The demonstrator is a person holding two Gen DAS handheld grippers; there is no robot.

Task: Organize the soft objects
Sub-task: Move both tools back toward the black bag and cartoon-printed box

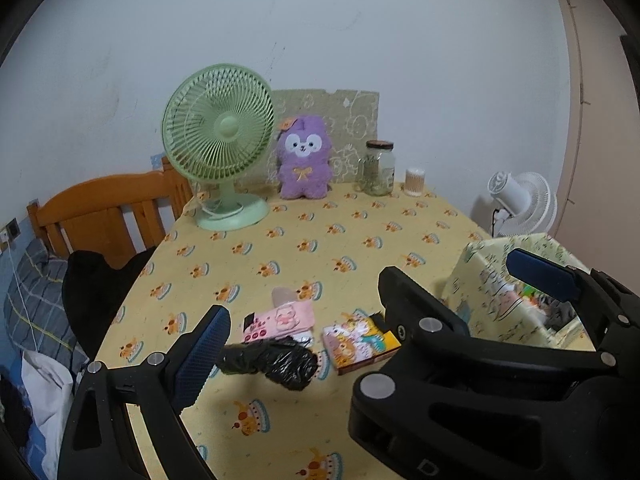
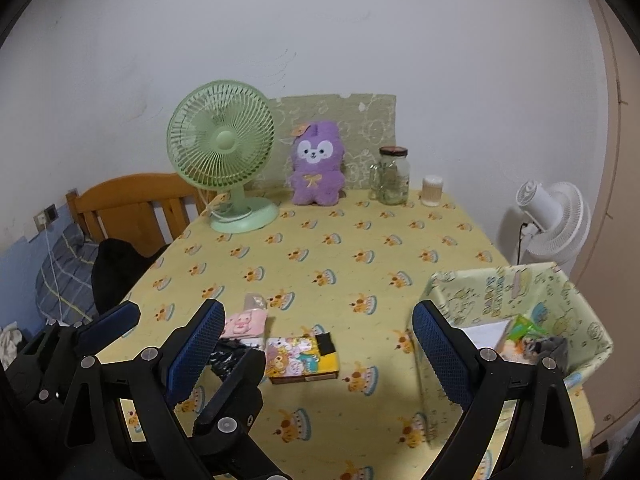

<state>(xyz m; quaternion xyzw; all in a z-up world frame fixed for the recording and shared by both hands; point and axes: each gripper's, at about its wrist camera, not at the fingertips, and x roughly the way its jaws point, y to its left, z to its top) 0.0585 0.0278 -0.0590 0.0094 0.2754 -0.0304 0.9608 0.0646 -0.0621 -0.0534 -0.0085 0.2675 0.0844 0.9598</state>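
Left wrist view: left gripper [image 1: 400, 304] jaws spread, empty, over crumpled black plastic bag [image 1: 276, 362] on table [image 1: 320, 240] with yellow printed cloth. Pink cartoon sock pack [image 1: 280, 320] just behind; colourful cartoon packet [image 1: 360, 342] beside. Judged step: approach to grasp bag. Next move: descend, close on bag, carry right to open fabric storage bin [image 1: 480, 280].

Right wrist view: right gripper [image 2: 320, 344] jaws spread, empty. Bin sits at table's right edge; centre of table open.

White wall [image 2: 360, 32], wooden headboard [image 2: 132, 204], yellow-clothed table [image 2: 340, 248], white fan [image 2: 556, 220]
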